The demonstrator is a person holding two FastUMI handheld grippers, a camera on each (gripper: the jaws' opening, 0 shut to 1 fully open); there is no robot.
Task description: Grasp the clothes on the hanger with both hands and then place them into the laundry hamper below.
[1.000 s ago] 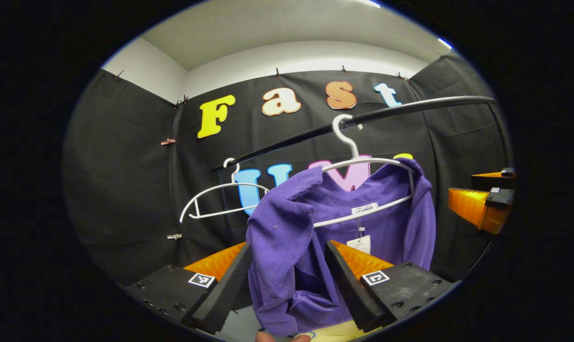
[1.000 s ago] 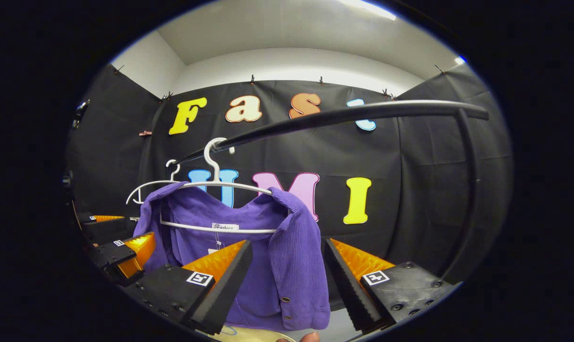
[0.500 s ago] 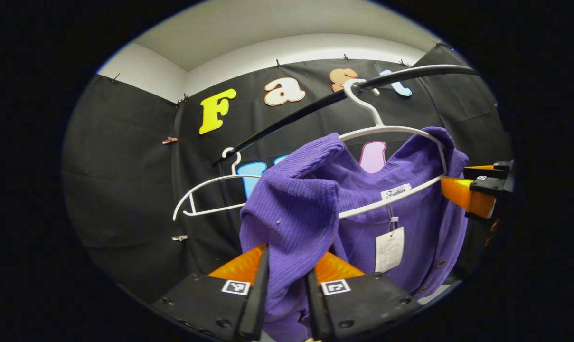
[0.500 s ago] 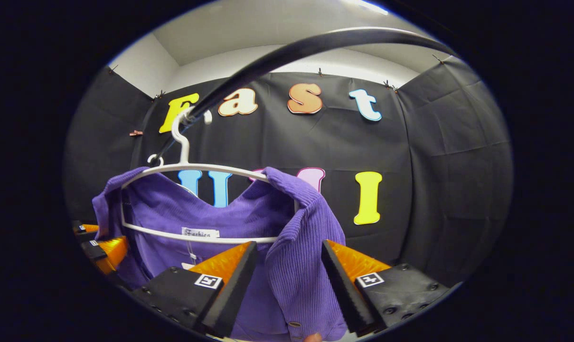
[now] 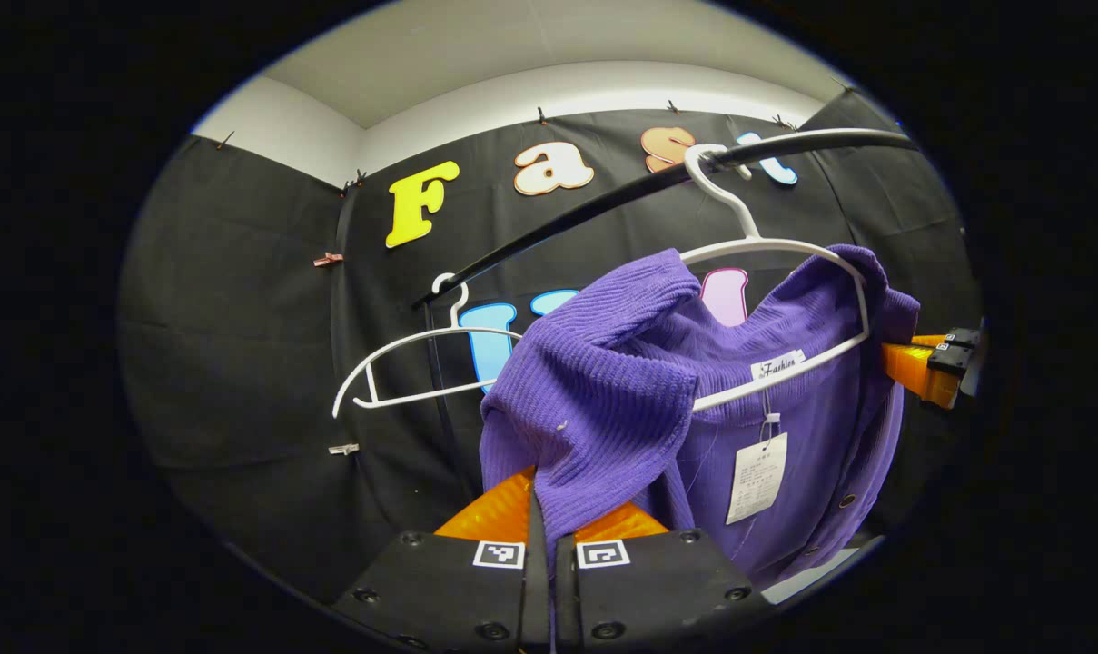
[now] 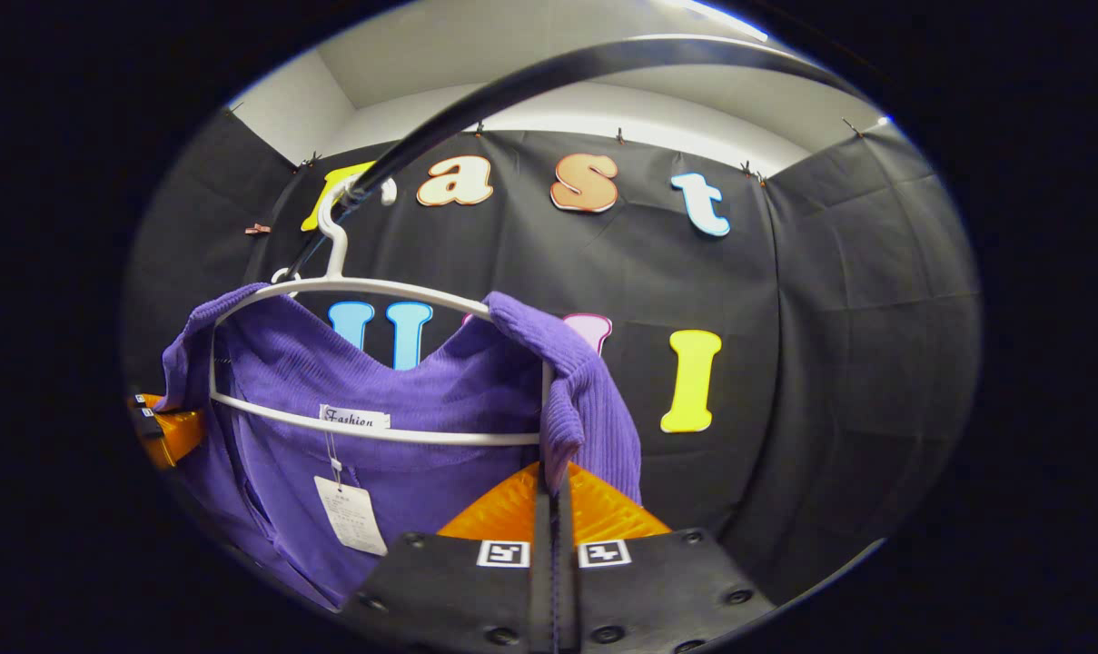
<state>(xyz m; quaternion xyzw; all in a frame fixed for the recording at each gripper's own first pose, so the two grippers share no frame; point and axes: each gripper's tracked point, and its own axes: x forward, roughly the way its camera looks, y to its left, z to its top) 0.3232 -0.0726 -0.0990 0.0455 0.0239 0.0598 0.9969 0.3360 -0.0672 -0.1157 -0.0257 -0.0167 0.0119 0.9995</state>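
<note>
Clamping purple cardigan at both shoulders — left gripper, right gripper pinched tight on fabric; spare hanger clearer in left gripper view.

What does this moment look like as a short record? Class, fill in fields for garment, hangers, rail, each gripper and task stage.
garment: purple cardigan, draped on a white hanger, paper tag dangling inside
second hanger: bare white hanger farther along the rail
rail: black rail, both hangers hooked on it
left gripper: shut on one shoulder of the cardigan
right gripper: shut on the other shoulder
task stage: both grasps made; cardigan not yet off its hanger
</note>
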